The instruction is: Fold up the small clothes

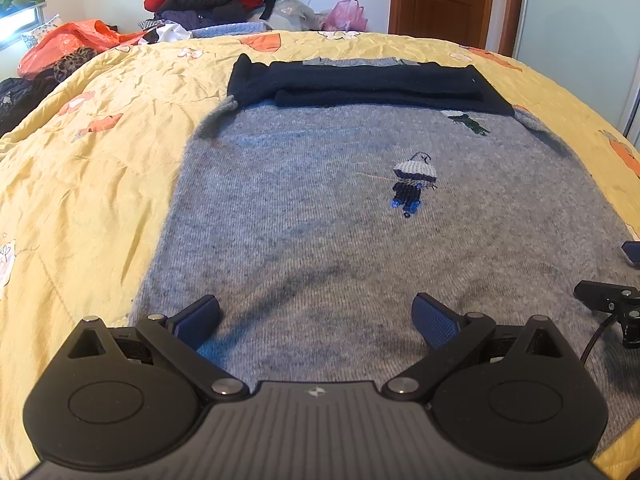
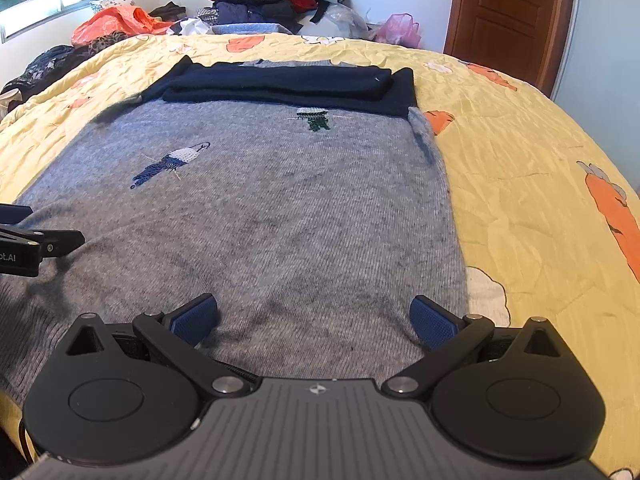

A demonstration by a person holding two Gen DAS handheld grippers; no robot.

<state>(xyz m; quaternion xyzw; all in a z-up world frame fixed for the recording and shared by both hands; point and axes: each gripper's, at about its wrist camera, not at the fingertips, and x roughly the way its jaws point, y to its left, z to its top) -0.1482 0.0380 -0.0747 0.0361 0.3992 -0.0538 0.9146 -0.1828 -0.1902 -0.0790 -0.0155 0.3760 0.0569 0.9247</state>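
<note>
While both grippers' fingers [image 1: 434, 320] gape wide and empty, the grey sweater [image 1: 320, 208] lies beneath them.

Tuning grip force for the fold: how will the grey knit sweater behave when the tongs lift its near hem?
The grey sweater is likely floppy: it lies flat, following the yellow quilt. Its fuzzy knit probably grips the ribbed blue pads rather than slipping. The dark folded sleeves on top may slide or unfold if lifted fast. Both the left tongs and the right tongs are open.
</note>
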